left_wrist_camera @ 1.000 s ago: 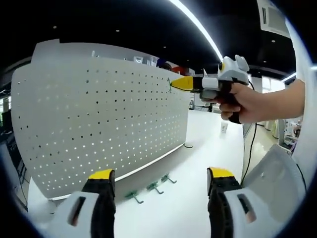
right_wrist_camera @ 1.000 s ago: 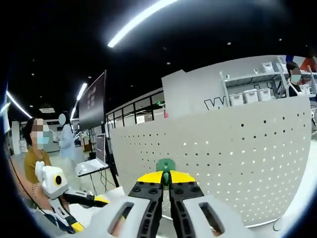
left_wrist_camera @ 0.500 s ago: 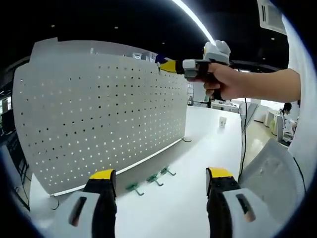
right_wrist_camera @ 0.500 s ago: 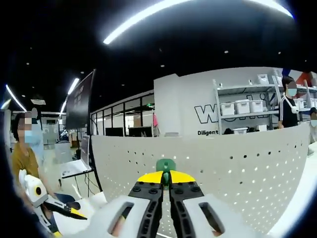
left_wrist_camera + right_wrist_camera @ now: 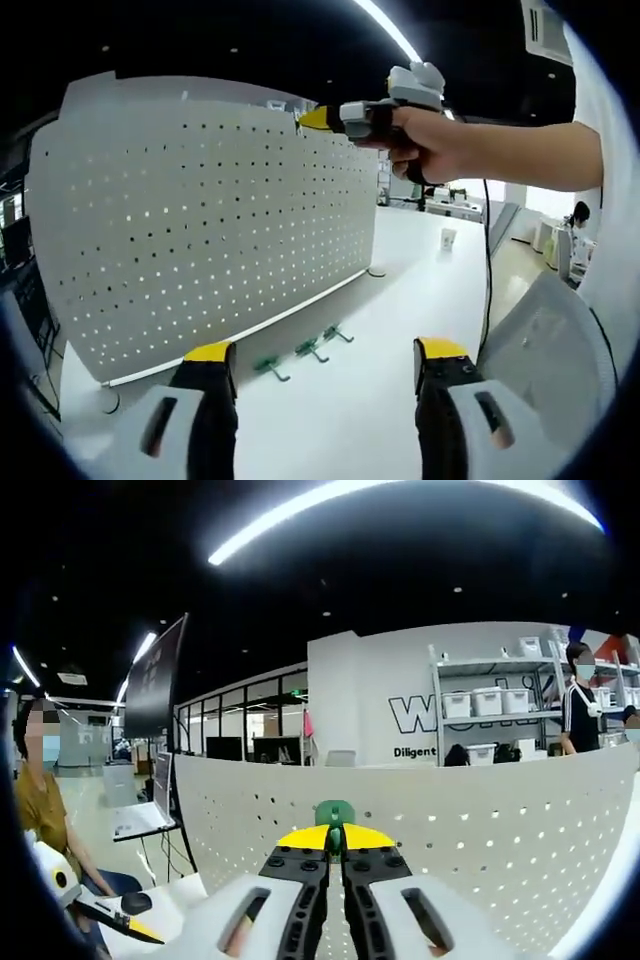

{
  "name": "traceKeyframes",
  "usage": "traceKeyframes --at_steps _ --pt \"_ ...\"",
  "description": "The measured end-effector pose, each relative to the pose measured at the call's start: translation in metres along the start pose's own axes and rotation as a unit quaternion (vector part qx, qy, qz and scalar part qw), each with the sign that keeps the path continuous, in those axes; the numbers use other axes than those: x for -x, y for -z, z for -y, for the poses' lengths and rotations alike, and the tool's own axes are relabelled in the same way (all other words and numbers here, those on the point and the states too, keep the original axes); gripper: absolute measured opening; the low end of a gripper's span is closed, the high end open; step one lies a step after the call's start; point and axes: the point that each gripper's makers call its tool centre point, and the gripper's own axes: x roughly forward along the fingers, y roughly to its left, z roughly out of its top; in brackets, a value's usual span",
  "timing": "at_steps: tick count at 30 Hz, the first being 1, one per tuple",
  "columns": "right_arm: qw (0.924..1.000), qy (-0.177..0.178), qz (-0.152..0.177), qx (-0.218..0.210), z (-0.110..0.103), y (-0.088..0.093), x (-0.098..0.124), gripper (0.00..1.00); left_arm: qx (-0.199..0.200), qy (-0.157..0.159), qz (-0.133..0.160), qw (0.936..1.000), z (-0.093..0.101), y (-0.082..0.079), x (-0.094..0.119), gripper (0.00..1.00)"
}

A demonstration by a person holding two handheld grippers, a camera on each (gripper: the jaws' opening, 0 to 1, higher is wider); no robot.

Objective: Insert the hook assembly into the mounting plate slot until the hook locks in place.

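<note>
Pegboard panel (image 5: 200, 230), the mounting plate of this job, stands upright on the white table (image 5: 400, 330), white and drilled all over with small holes. It curves across the left gripper view, and its top edge runs across the right gripper view as well (image 5: 480, 810).

Up near that top edge rides the right gripper (image 5: 312, 118), carried in a hand (image 5: 430, 140). In its own view the right gripper (image 5: 335, 838) has its jaws clenched on a small green hook (image 5: 335, 814), the yellow tips pressed together with the green piece poking out just above them.

Down low, the left gripper (image 5: 320, 360) hovers over the table with its jaws spread wide and nothing between them.

Three more green hooks (image 5: 300, 355) lie in a row on the table, just in front of the foot of the panel.

Now the risks. The held hook sits level with the panel's rim, so it may pass above the holes and meet no slot at all. Only a small part is pinched, so a push at a slant could twist it in the jaws or pop it loose. A hard shove might rock the free-standing panel. And the spare hooks sit low in the left gripper view, so a tilt could lose them from sight.
</note>
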Motion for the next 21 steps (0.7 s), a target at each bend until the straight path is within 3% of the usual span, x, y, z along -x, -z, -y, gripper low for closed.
traceKeyframes --at_steps 21 --pt "0.9986 0.037 0.033 0.017 0.004 0.006 -0.022 0.01 -0.018 0.005 -0.027 0.9995 -0.005 0.017 0.008 0.72"
